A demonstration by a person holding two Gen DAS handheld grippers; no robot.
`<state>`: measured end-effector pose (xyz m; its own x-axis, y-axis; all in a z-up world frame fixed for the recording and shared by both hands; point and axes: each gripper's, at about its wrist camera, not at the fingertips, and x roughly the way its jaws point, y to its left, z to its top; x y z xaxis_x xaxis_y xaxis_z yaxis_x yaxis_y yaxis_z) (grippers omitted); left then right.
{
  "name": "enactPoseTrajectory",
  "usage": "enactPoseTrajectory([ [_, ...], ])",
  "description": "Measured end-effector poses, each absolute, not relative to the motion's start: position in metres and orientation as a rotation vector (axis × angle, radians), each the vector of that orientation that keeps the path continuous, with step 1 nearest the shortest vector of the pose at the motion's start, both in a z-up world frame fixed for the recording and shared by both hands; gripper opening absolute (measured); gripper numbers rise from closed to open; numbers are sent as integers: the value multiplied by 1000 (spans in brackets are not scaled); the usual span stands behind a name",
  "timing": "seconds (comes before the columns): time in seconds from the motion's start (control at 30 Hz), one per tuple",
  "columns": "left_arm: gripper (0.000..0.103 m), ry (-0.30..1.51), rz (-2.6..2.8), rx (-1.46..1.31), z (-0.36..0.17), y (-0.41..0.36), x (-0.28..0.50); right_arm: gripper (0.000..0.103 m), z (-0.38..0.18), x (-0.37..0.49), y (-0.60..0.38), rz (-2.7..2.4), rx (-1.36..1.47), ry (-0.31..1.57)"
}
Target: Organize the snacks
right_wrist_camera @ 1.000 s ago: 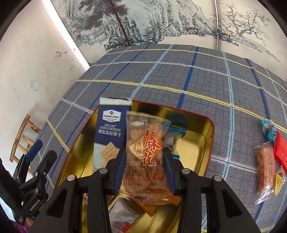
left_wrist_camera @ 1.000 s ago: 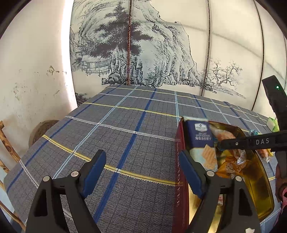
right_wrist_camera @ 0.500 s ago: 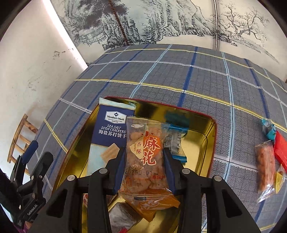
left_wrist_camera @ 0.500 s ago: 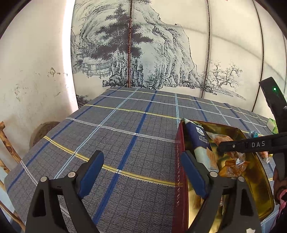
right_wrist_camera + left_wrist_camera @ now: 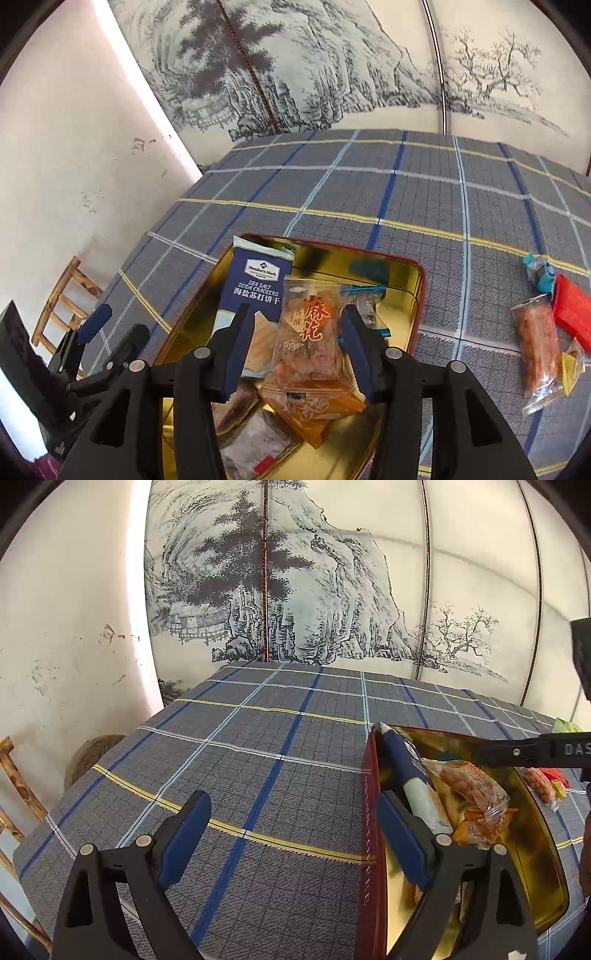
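Observation:
A red tin with a gold inside sits on the plaid cloth. In it a blue sea-salt cracker pack leans on the left wall, and a clear packet of fried twists lies on other snacks. My right gripper hovers over that packet with its jaws opening, and the pads stand clear of the packet's sides. My left gripper is open and still opening. The tin's left wall stands just inside its right finger, and nothing is gripped. A right gripper finger reaches over the tin.
Loose snacks lie on the cloth right of the tin: a clear packet of orange sticks, a red packet, a small teal one. A painted screen backs the table. A wooden frame stands off the left edge.
The right jaws have widened off the twist packet, which now rests in the tin, and that gripper has lifted back a little. The cracker pack has tipped lower. The left jaws spread slightly.

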<state>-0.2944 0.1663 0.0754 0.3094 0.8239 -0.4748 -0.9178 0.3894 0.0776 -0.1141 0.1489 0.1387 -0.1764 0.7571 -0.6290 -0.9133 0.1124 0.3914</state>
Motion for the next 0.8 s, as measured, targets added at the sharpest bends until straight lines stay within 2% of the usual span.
enactPoseTrajectory([
  [0.1,91,486,1164,-224,75,167,-295,53,149,-122,129,1512,-235,790],
  [0.17,91,487,1165,-223,75,167,-295,63,153,-125,112,1504,-241,714],
  [0.23,91,487,1167,-223,75,167,-295,67,154,-124,97,1490,-233,670],
  [0.37,92,489,1169,-223,74,167,-296,70,149,-115,66,1447,-217,631],
  [0.8,98,524,1218,-206,72,172,-299,76,86,-3,-53,1115,-135,768],
])
